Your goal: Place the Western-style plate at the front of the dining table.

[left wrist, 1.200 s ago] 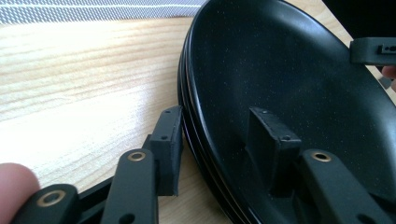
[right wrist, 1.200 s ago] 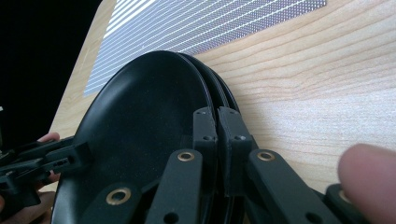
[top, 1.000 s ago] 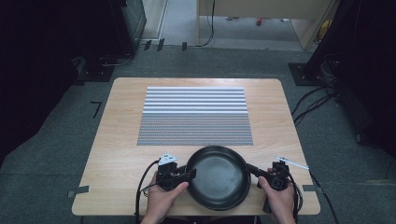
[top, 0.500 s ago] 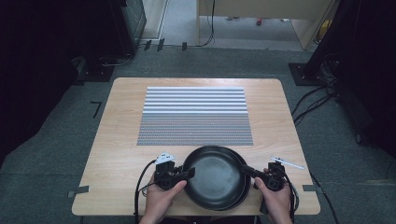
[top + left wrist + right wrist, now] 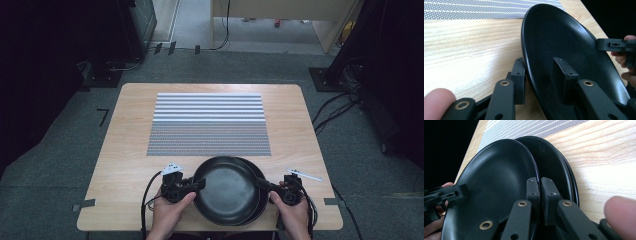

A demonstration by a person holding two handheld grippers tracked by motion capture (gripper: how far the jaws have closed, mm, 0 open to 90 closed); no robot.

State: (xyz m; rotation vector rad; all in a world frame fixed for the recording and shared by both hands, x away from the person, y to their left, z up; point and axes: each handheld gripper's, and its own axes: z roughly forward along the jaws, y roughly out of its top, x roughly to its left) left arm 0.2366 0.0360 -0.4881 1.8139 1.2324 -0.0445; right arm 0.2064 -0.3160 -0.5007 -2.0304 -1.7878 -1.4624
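**A:** High view first: where is the top plate (image 5: 227, 186)?

**B:** At the near edge of the desk (image 5: 130, 150), between the two hands, just short of the striped mat (image 5: 209, 124). It sits shifted a little to the left on the stack of black plates (image 5: 260, 202) beneath it, whose rims peek out at its right side.

**A:** And the left gripper (image 5: 198, 184)?

**B:** It reaches in from the left. In the left gripper view (image 5: 541, 75) one jaw is under the plate's rim (image 5: 564, 42) and the other lies inside the dish. The jaws have just been closing with that rim between them, but a gap still shows on the outer side, so the pads are not yet pressing.

**A:** The right gripper (image 5: 263, 185)?

**B:** Clamped tight. In the right gripper view (image 5: 539, 192) its two jaws stand almost together, pinching the thin edge of the top plate (image 5: 496, 180), with the lower plates (image 5: 556, 162) behind.

**A:** Is the plate tilted?

**B:** I cannot tell from above; it looks close to flat.
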